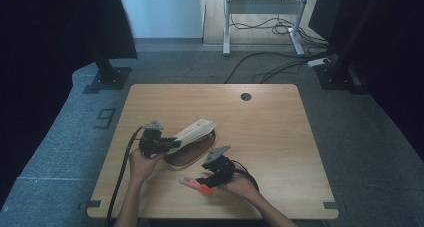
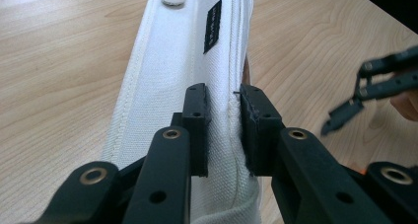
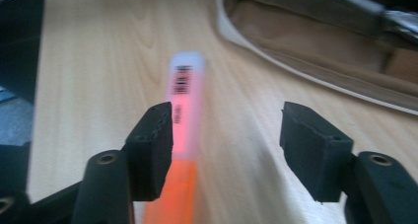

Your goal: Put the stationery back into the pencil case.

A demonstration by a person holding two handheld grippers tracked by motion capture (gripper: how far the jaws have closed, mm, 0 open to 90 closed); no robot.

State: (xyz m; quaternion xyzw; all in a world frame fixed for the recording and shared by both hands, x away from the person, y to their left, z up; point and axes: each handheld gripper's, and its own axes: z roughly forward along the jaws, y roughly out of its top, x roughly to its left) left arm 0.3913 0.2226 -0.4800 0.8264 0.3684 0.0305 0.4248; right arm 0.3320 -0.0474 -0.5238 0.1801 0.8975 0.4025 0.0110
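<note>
Wooden desk (image 1: 270, 137), person seated at the near edge, a set of tongs in each hand.

Left tongs (image 2: 224, 130): jaws closed down on the edge of a white fabric pencil case (image 2: 182, 86), pinching the seam by the zip. The pinched flap is lifted and tilted up off the desk; in the high view the brown-lined inside of the case (image 1: 192, 154) lies open beneath it, left of centre.

Right tongs (image 3: 226, 140): jaws wide apart, nothing held. A pink and orange highlighter (image 3: 183, 135) lies flat on the desk just inside the left jaw, which looks to be touching or nearly touching it; the blur makes contact hard to call. In the high view the highlighter (image 1: 196, 184) sits near the front edge, just in front of the case's open mouth.

Handling, as a guess:
- Highlighter: light, rigid, smooth plastic, so likely to roll or slip if nipped near one end. Best taken across the barrel at mid-length, jaws square to its long axis.
- Case: soft canvas, floppy, will sag when let go. The stitched seam is the firmest spot to hold, and that is where the left tongs have it.
- Nothing here looks fragile.
</note>
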